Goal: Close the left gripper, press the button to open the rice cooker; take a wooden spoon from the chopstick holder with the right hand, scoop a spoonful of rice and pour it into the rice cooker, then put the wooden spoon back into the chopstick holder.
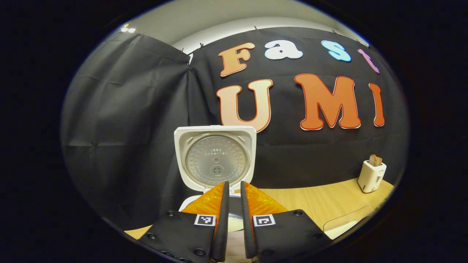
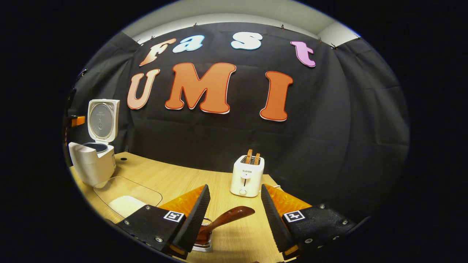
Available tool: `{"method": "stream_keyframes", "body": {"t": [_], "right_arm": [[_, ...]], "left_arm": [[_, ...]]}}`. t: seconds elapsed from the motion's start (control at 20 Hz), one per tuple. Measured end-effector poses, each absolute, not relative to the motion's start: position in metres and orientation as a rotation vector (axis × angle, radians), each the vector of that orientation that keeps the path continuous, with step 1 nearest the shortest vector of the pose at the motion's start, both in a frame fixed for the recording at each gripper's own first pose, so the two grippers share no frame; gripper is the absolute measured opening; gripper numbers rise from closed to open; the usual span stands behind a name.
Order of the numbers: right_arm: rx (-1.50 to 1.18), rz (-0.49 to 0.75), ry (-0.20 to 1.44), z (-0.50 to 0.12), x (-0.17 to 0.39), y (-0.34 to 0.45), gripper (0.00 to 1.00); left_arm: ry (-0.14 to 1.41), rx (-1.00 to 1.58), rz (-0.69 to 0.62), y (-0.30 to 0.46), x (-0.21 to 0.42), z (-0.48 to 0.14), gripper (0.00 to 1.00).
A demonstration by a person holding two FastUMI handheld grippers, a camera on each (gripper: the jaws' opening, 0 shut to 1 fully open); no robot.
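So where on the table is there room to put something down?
Bare wood lies between the rice cooker and the toaster, behind the clear rice container. More bare table runs between the right gripper fingers. It is crowded low down, where the wooden spoon leans in its holder.

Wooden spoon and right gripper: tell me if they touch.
Apart. In the right gripper view the right gripper is open, and the wooden spoon leans out of the chopstick holder between the fingers, with bare table showing around its free end.
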State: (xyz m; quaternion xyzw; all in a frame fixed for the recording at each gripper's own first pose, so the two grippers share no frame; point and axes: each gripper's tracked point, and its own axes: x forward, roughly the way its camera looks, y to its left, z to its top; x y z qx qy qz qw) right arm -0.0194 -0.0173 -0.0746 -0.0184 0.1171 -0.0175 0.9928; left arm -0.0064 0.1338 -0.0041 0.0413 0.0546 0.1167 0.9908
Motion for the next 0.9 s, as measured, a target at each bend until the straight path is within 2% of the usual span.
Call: {"method": "stream_keyframes", "body": {"t": [0.1,0.15,0.2,0.25,0.4,0.5,0.55,0.65,0.75,0.8,0.9], "right_arm": [[-0.022,-0.042,0.257,-0.082,-0.019,-0.019,0.84],[-0.008,-0.044,0.269,-0.087,-0.02,-0.019,0.84],[0.008,-0.047,0.28,-0.09,-0.02,-0.02,0.84],[0.022,-0.049,0.29,-0.095,-0.021,-0.021,0.84],[0.054,-0.044,0.32,-0.106,-0.022,-0.021,0.84],[0.081,-0.026,0.346,-0.114,-0.021,-0.016,0.84],[0.097,-0.021,0.356,-0.118,-0.022,-0.014,0.82],[0.135,-0.023,0.376,-0.125,-0.019,-0.013,0.76],[0.203,-0.002,0.406,-0.133,-0.018,-0.006,0.7],[0.247,0.02,0.422,-0.137,-0.019,0.0,0.59],[0.306,0.033,0.436,-0.145,-0.02,0.005,0.58]], "left_arm": [[0.112,0.095,0.225,0.129,-0.007,-0.006,0.43],[0.11,0.103,0.222,0.127,-0.006,-0.006,0.61],[0.108,0.11,0.218,0.124,-0.007,-0.005,0.62],[0.104,0.113,0.215,0.122,-0.006,-0.005,0.68],[0.105,0.118,0.197,0.114,-0.006,-0.007,0.75],[0.106,0.122,0.193,0.111,-0.007,-0.007,0.75],[0.103,0.122,0.191,0.11,-0.008,-0.006,0.8],[0.101,0.118,0.186,0.109,-0.007,-0.006,0.83],[0.103,0.117,0.187,0.107,-0.008,-0.008,0.81],[0.105,0.117,0.19,0.107,-0.008,-0.009,0.81],[0.109,0.115,0.193,0.109,-0.008,-0.011,0.81]]}}
